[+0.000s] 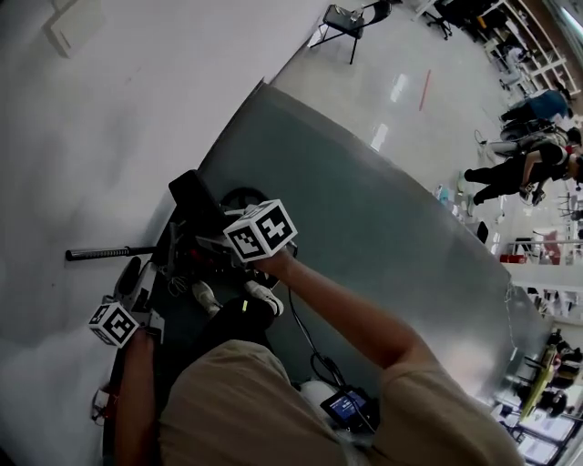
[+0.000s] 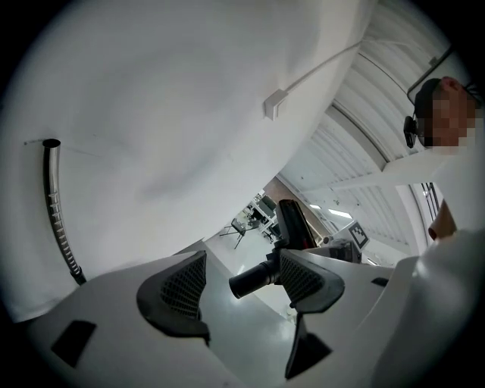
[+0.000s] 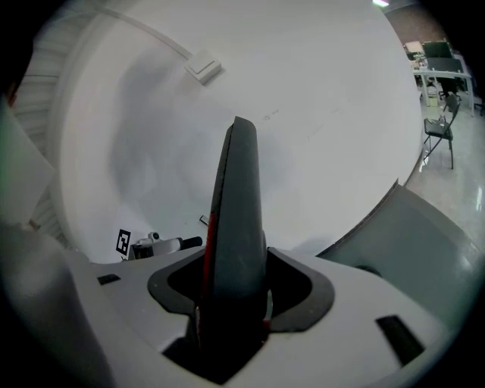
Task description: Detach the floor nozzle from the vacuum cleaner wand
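My right gripper point(image 3: 235, 282) is shut on the floor nozzle point(image 3: 236, 212), a dark grey flat head with a red stripe that stands up between the pads. In the head view that right gripper point(image 1: 208, 238) holds the nozzle point(image 1: 194, 202) over the grey mat's edge. From the left gripper view the nozzle's black neck point(image 2: 254, 279) points toward me with its end free, beyond the open left gripper point(image 2: 242, 267). Nothing is between the left pads point(image 2: 184, 286). The wand point(image 1: 102, 253) lies apart against the white surface, and it shows as a ridged metal tube point(image 2: 57, 208). The left gripper point(image 1: 135, 280) is low at the left.
A grey mat point(image 1: 392, 227) runs diagonally beside the white wall, which carries a small box point(image 1: 71, 27). A folding chair point(image 1: 342, 20) stands at the far end. People point(image 1: 524, 159) are at the right. My shoes point(image 1: 262, 297) and a small screen device point(image 1: 346, 406) are near my body.
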